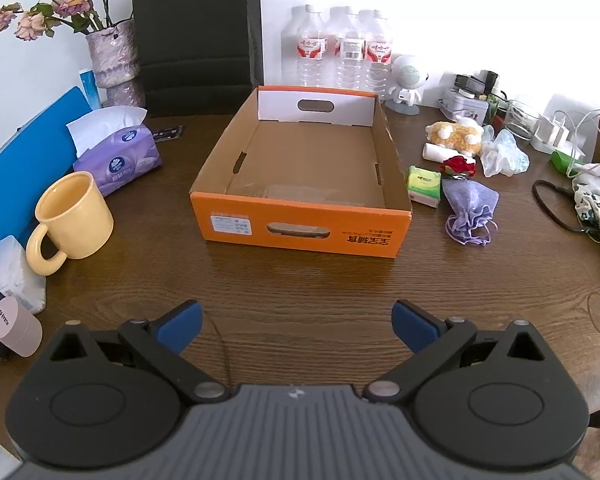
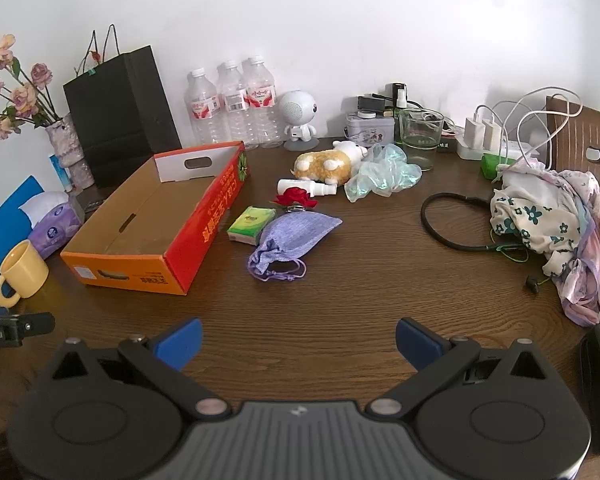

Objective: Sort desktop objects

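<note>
Orange box (image 1: 300,224) sits mid-surface, open top, nothing visible inside; looks like the collection bin, judging by the loose items parked just right of it. Right of box: green tissue pack (image 2: 251,225) just beside its long side, purple pouch (image 2: 296,236) touching the pack, red rose (image 2: 296,197) behind the pouch, white tube (image 2: 306,188) and plush toy (image 2: 328,165) farther back. Fits either a load yet to go in or a box just emptied. Left gripper (image 1: 296,326) faces box front, jaws wide apart, holding nothing. Right gripper (image 2: 298,340) same, aimed right of box; pouch well ahead of jaws, slightly left of centre.
</note>
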A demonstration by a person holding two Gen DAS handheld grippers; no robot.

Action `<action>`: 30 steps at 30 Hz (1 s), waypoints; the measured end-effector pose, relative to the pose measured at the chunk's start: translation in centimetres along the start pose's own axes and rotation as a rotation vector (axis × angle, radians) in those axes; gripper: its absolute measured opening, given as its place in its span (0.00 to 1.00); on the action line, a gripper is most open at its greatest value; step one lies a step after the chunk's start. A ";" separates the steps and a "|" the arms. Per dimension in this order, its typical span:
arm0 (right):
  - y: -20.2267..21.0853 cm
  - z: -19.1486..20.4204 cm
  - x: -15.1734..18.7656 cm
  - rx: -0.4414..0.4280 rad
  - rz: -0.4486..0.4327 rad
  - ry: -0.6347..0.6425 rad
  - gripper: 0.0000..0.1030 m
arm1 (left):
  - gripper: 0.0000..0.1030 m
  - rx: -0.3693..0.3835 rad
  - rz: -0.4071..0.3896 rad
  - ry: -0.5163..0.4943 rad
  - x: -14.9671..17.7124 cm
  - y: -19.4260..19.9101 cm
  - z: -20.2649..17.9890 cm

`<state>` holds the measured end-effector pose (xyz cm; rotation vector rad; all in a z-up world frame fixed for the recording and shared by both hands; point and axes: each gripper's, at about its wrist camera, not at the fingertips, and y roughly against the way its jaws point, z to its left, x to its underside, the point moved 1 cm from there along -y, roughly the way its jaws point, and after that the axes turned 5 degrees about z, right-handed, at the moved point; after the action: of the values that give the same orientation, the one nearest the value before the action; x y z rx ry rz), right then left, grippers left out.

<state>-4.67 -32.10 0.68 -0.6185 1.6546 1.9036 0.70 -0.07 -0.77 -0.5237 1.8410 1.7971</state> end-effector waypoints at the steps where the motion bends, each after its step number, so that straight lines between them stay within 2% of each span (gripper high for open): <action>1: 0.0 0.0 0.0 0.000 0.000 0.001 1.00 | 1.00 0.000 0.000 -0.001 0.0 -0.1 0.0; 17: 0.1 0.1 0.0 -0.001 0.001 0.006 1.00 | 1.00 0.001 -0.017 -0.021 0.0 0.1 -0.4; 22: 0.1 0.1 0.0 0.000 0.000 0.005 1.00 | 1.00 0.012 0.009 -0.017 -0.2 -0.1 -0.3; 30: 0.0 0.3 0.0 0.003 0.001 0.003 1.00 | 1.00 -0.006 0.006 -0.034 -0.2 -0.2 -0.3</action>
<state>-4.65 -31.79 0.70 -0.6203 1.6592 1.9014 0.96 -0.43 -0.74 -0.4871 1.8168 1.8050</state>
